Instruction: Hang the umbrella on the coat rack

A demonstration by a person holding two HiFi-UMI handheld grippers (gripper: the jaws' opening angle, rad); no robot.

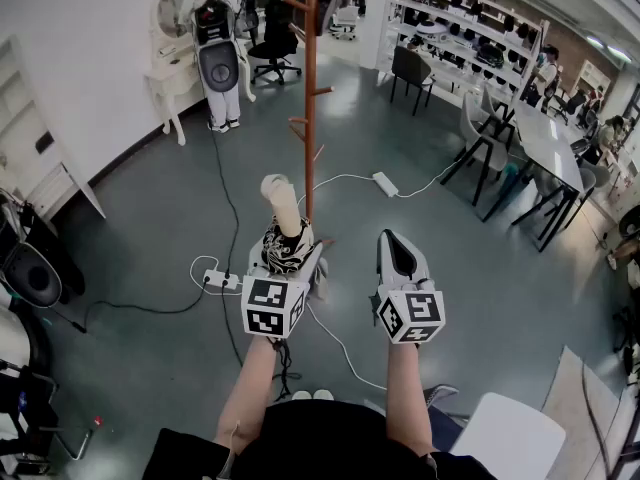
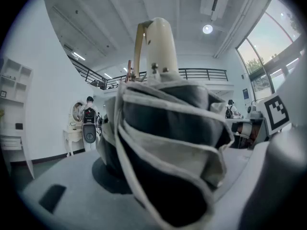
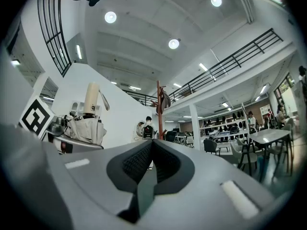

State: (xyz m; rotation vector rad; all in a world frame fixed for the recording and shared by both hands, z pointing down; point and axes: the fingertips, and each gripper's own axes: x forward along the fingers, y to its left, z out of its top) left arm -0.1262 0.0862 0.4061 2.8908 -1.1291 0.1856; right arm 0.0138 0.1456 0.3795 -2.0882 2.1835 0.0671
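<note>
A folded umbrella (image 1: 284,240) with grey and pale patterned cloth and a cream handle (image 1: 281,200) stands upright in my left gripper (image 1: 290,253), whose jaws are shut on the bundled cloth. In the left gripper view the umbrella (image 2: 163,143) fills the space between the jaws, with its handle (image 2: 160,47) pointing up. The brown wooden coat rack (image 1: 310,118) rises from the floor just beyond the umbrella, and its pegs are bare. My right gripper (image 1: 396,246) hovers level to the right, shut and holding nothing. The right gripper view shows the umbrella (image 3: 86,123) at the left and the coat rack (image 3: 159,109) ahead.
White power strips (image 1: 385,183) (image 1: 220,280) and cables lie on the grey floor around the rack's foot. A person (image 1: 215,58) stands by a white dresser (image 1: 175,68) at the back left. Tables and chairs (image 1: 540,138) fill the right side. A white seat (image 1: 505,438) is near my right.
</note>
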